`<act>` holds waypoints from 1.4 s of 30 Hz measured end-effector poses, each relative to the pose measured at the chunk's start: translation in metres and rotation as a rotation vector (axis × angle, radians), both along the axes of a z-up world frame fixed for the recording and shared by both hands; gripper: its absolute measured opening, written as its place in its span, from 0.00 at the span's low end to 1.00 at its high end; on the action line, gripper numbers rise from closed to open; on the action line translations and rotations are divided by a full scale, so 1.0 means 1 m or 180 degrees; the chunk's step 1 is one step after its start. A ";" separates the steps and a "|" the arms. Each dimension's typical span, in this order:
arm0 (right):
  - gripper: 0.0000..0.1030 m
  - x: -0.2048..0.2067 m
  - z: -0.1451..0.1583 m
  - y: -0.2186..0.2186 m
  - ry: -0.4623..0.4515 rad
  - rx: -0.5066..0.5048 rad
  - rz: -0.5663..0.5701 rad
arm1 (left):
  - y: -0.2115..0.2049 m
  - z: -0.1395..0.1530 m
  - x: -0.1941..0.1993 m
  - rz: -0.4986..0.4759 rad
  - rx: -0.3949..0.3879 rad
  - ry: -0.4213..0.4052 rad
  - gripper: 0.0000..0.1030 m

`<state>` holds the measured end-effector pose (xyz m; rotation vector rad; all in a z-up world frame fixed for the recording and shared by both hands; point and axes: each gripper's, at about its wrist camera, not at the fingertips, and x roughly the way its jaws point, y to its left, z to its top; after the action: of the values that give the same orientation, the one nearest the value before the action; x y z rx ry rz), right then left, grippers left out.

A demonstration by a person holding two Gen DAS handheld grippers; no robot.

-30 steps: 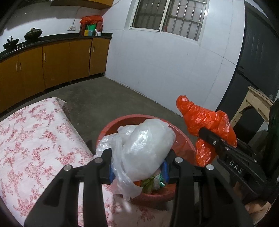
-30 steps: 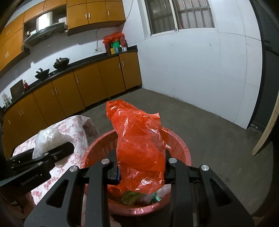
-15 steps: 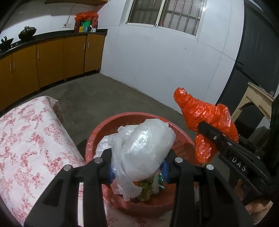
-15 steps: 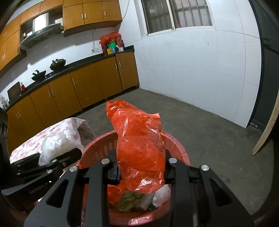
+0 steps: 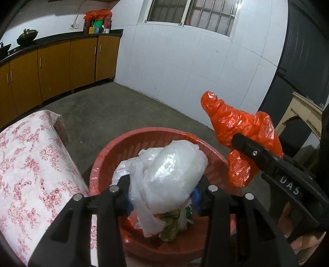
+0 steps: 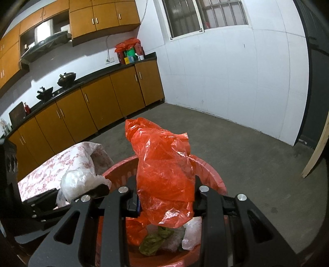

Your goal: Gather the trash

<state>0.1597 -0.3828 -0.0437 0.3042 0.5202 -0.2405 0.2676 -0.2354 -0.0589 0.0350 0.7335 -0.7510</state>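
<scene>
Two claws: both are loaded, each clamped on a crumpled plastic bag above the same bin
Left claw [image 5: 162, 197]: its fingers pinch the white plastic bag [image 5: 168, 180] from both sides, blue pads showing at the bag's lower edges
White plastic bag: bunched and translucent, held over the mouth of the red bin [image 5: 115, 156], a loose tail hanging down toward the contents
Right claw [image 6: 166, 201]: closed around the orange plastic bag [image 6: 164, 174], which rises in a peak above the fingers and sags in a fold below them
Orange plastic bag: over the bin in the right wrist view; in the left wrist view it sits to the right of the white bag, near the bin's right rim
Red bin: round, ribbed inner wall, lined with red film at the rim, standing on the grey floor [image 6: 246, 154] just beside the worktop
Bin contents: a green wrapper [image 6: 154, 240], a pale scrap of plastic [image 6: 191, 232] and more orange film; the rest is too shadowed to name, possibly more wrappers
Worktop [image 5: 26, 164]: covered with a white cloth printed with pink flowers, left of the bin
Surroundings: orange kitchen cabinets [image 6: 98, 108] under a dark counter with two woks [image 6: 65, 79], a white tiled wall [image 6: 226, 71] and a barred window [image 6: 205, 16]
</scene>
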 end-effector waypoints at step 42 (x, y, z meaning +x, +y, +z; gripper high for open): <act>0.98 -0.161 0.060 0.098 -0.0688 -0.0857 0.0141 | 0.218 0.096 -0.189 0.1824 0.0261 -0.1303 0.96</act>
<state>-0.0011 -0.2850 0.0166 0.0550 0.2761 -0.2286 0.0786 -0.0177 0.0368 0.0483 0.3501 -0.1530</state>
